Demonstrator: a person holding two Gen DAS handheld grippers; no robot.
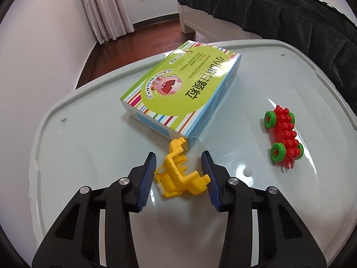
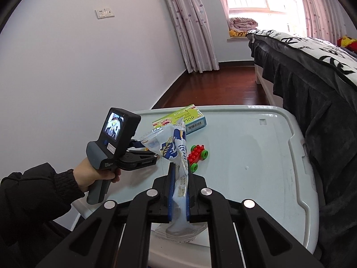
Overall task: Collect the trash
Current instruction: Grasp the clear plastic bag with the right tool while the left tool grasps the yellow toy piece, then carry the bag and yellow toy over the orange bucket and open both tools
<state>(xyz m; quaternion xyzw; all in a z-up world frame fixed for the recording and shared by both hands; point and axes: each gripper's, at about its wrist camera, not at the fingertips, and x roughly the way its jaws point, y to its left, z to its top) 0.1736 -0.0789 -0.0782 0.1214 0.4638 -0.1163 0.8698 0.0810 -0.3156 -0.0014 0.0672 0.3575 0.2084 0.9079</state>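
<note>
Left claw (image 1: 181,176): pads touching both sides of the yellow plastic toy piece (image 1: 181,174) on the bench (image 1: 89,120), just beside the medicine box (image 1: 178,89).
Right claw (image 2: 178,192): pinching an empty snack wrapper (image 2: 176,156), lifted above the bench.
Risk, left: the toy piece is knobbly and may twist or squirt out; it touches the box and could nudge it.
Risk, right: the thin wrapper could slide free.
Count: one wrapper, one box, one yellow piece, one red wheeled brick car (image 1: 283,136).
</note>
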